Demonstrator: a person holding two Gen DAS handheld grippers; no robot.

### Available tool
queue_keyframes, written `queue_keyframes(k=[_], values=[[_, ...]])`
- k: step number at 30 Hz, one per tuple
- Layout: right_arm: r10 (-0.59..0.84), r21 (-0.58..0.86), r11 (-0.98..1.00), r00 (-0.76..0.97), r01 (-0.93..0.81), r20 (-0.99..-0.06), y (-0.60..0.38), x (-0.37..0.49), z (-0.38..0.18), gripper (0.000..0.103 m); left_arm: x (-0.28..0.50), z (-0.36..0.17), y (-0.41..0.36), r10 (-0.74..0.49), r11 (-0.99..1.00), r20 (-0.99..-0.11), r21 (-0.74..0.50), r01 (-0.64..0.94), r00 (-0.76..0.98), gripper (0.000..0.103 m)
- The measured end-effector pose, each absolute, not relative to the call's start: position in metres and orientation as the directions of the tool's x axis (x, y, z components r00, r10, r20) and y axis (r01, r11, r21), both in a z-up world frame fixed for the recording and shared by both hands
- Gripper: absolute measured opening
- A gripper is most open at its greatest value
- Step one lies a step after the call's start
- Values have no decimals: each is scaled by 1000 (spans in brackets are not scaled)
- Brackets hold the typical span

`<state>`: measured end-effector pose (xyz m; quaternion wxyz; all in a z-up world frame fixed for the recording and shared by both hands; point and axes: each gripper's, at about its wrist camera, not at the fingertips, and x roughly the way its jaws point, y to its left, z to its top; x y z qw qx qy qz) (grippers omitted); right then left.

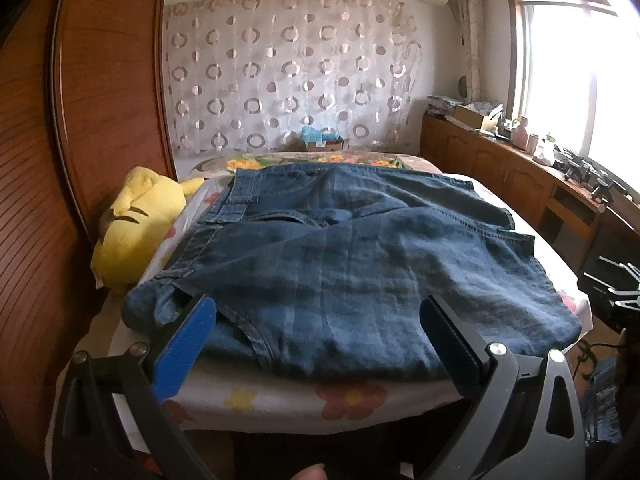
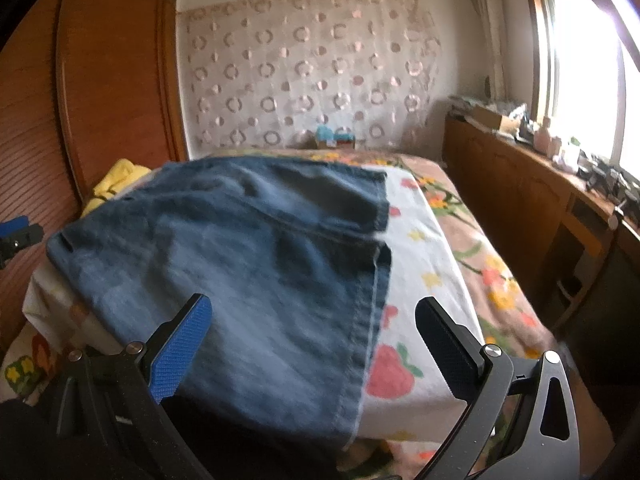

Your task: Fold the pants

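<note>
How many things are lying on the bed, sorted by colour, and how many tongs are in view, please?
Blue: 1, the denim pants
Yellow: 1, the plush toy
White floral: 1, the cloth under the pants
Tongs: 2, left tongs and right tongs, both open
Total: 5

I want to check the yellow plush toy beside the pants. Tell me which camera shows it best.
The left wrist view. There the yellow plush toy lies in plain sight between the wooden wardrobe and the pants. The right wrist view shows only a small yellow patch behind the pants' far edge.
</note>
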<state>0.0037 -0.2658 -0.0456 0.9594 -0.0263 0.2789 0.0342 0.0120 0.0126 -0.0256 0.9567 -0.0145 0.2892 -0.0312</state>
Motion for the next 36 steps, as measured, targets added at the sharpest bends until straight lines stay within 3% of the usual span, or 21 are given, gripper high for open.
queue_keyframes(k=[11,24,27,36], values=[[77,-3,995,760,-103,-645,-283,5,-81,76,11,-31,24,-88,995,-545,-80,53,833,103],[52,-35,994,739,-101,-672,-285,12,-99,45,29,-61,71,-38,995,-593,-96,-24,804,103],[52,-41,994,743,-106,-668,-285,13,-99,32,32,-65,83,-27,994,-604,-101,-43,796,103],[70,-54,988,734,-144,-676,-283,18,-98,10,42,-75,126,-8,987,-649,-125,-97,760,94]])
